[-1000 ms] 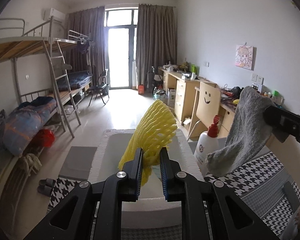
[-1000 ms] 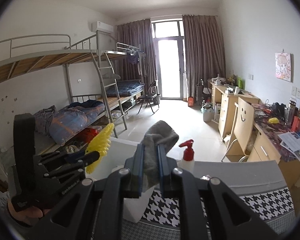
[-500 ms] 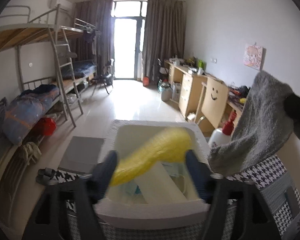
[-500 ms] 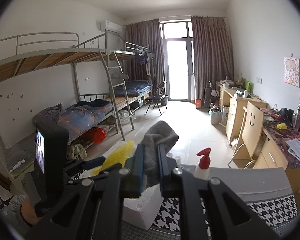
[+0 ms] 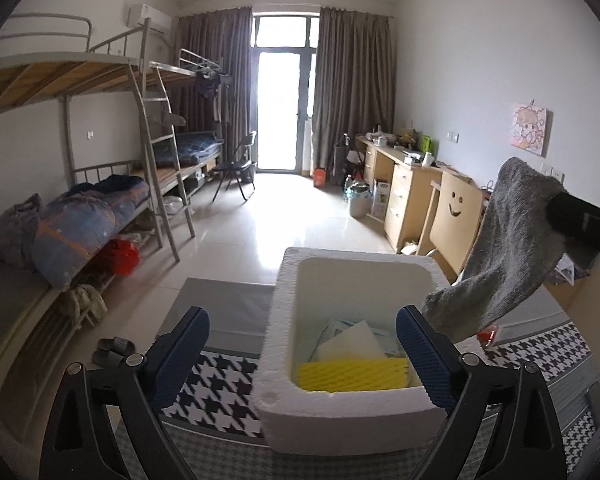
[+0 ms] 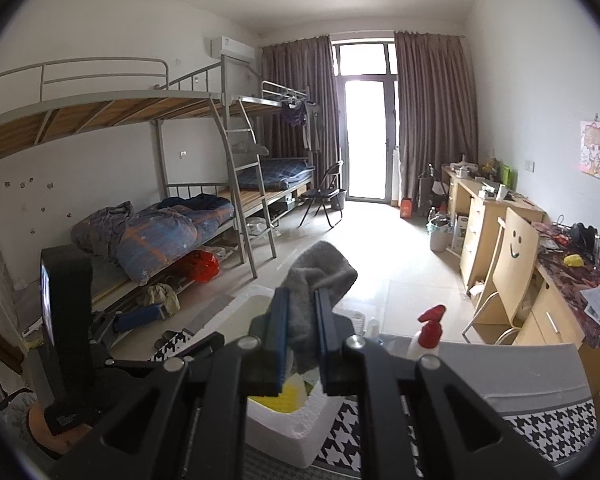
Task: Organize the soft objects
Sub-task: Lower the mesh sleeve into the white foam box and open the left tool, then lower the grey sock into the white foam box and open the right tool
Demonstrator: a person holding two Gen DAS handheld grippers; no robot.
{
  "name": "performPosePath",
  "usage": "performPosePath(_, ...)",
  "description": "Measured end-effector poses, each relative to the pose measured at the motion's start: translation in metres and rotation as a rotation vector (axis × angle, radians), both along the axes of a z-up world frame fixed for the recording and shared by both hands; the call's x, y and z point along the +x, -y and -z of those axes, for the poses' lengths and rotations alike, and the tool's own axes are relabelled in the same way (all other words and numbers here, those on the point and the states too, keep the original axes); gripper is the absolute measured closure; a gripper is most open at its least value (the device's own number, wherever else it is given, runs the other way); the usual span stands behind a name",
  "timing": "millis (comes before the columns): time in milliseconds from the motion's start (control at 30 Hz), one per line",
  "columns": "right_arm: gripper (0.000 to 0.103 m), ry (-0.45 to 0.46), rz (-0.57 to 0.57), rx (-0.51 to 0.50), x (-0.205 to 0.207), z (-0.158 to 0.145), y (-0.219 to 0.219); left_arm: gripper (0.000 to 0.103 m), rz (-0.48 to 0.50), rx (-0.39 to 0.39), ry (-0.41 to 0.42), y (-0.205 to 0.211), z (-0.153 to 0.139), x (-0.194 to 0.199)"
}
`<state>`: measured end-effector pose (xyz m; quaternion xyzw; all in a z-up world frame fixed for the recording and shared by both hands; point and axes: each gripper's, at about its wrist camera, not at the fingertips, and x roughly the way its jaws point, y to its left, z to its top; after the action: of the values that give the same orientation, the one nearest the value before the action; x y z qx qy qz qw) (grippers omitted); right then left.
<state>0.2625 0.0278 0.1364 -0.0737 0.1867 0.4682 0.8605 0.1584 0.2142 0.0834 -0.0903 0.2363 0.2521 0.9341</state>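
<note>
The left claw is opening wide over the foam box, nothing between its fingers; the yellow net lies inside at the box's 6 o'clock. The right claw pinches the grey sock, hanging at 3 o'clock of the box.

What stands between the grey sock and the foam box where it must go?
Nothing visible. The sock hangs from the right tool over the right rim of the box, whose top is open. Inside lie only the yellow net and flat packing.
</note>
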Motion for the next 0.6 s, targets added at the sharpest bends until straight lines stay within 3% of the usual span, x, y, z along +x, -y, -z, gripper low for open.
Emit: performPosePath(600, 0.087, -0.048, -0.033, -0.054, 0.013, 0.014, -0.032, 0.007, -0.071, -0.01, 0.017, -0.015, 0.002, -0.022)
